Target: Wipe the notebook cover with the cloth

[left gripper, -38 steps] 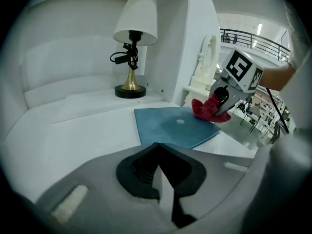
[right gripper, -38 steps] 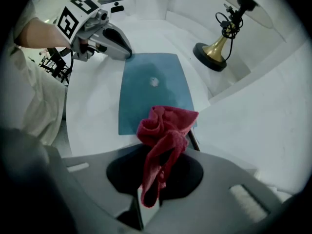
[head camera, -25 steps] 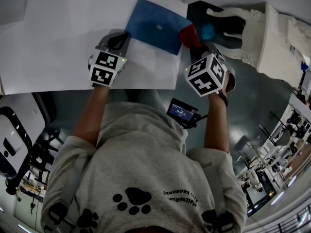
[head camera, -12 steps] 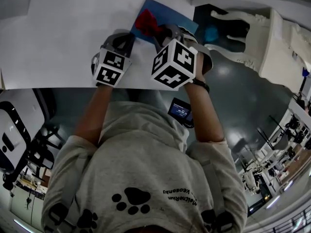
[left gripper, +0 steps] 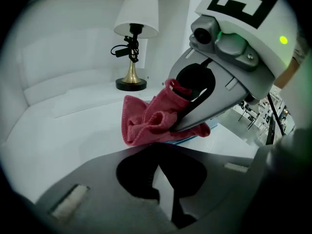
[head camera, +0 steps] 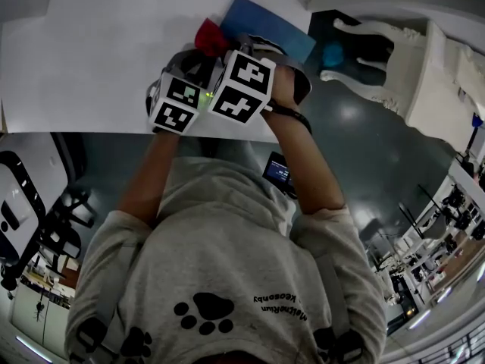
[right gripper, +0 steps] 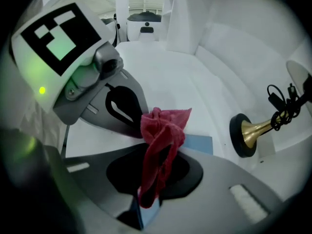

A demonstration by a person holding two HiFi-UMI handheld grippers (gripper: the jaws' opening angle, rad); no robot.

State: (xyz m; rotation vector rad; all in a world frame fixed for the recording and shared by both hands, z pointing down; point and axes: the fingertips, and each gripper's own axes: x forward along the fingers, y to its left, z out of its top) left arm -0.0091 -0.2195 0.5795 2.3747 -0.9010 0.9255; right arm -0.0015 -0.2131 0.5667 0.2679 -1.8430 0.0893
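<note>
The blue notebook (head camera: 273,23) lies on the white table (head camera: 106,59), at its far right. My right gripper (head camera: 227,48) is shut on the red cloth (head camera: 209,35), which hangs over the notebook's left corner. In the right gripper view the cloth (right gripper: 161,135) is bunched between the jaws, with the blue cover (right gripper: 197,143) beneath. My left gripper (head camera: 186,63) stands right beside it, touching the table at that corner; its jaws look shut with nothing in them. The left gripper view shows the cloth (left gripper: 148,121) just ahead and a strip of notebook (left gripper: 192,136) under it.
A brass lamp (left gripper: 131,57) with a white shade stands on the table behind the notebook; its base (right gripper: 246,133) is close on the right. The table's near edge (head camera: 114,133) runs by the grippers. White furniture (head camera: 417,51) stands to the right.
My right gripper has carried the cloth leftward across the notebook, from its right edge to its left corner, ending against the left gripper. The left gripper has stayed put.
</note>
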